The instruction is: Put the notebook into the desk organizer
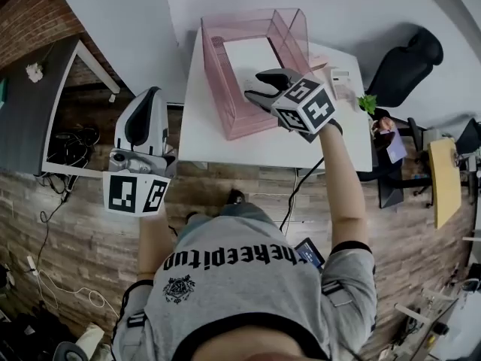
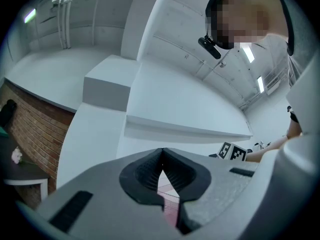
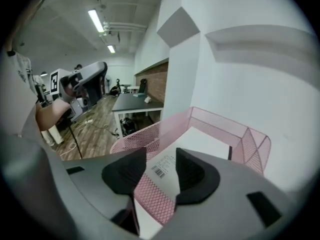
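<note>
Left tongs [image 2: 161, 166] closed, right tongs [image 3: 161, 171] parted

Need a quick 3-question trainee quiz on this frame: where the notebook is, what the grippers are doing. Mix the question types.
1. True or false: the notebook lies inside the pink organizer.
2. Pick one. The fingers of the right gripper are: A) clamped on the notebook; B) apart, with nothing gripped; C) out of view.
3. One word: which gripper is over the table, the right one or the left gripper?

Key: 1 true; 2 B; 3 right.
</note>
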A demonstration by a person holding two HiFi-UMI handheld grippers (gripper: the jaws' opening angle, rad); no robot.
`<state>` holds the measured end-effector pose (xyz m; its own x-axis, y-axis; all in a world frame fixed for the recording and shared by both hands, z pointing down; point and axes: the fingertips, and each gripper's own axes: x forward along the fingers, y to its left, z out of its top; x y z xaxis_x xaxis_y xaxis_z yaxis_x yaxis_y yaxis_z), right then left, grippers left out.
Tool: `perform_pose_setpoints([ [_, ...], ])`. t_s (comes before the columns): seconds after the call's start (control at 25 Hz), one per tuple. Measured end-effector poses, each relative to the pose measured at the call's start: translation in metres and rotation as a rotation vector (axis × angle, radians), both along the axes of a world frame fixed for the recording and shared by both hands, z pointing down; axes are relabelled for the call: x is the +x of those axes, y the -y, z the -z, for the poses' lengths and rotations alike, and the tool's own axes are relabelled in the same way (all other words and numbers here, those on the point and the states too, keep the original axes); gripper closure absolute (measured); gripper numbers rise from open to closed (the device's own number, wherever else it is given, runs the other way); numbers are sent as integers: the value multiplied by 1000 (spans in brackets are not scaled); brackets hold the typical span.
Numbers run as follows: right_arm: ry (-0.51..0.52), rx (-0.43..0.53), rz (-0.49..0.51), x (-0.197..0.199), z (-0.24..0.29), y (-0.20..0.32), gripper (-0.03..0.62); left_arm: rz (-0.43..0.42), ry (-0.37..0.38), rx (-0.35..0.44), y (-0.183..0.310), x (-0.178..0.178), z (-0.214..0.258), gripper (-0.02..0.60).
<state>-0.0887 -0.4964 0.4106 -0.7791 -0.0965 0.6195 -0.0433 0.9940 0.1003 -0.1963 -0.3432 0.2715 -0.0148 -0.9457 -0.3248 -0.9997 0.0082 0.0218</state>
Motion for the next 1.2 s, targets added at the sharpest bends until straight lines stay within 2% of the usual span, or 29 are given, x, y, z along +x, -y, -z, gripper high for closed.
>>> perform_pose_setpoints([
  [0.12, 90, 19, -149, 7, 12, 10, 557, -34, 1, -2, -3, 2, 2, 578],
  [0.16, 118, 23, -187, 10, 16, 10, 586, -45, 1, -2, -4, 2, 3, 578],
  [0.64, 339, 83, -444, 38, 37, -11, 592, -146, 4, -13, -8, 14, 3, 578],
  [1.2, 509, 202, -643, 69, 72, -49, 592, -256, 0, 6, -10, 27, 10, 578],
])
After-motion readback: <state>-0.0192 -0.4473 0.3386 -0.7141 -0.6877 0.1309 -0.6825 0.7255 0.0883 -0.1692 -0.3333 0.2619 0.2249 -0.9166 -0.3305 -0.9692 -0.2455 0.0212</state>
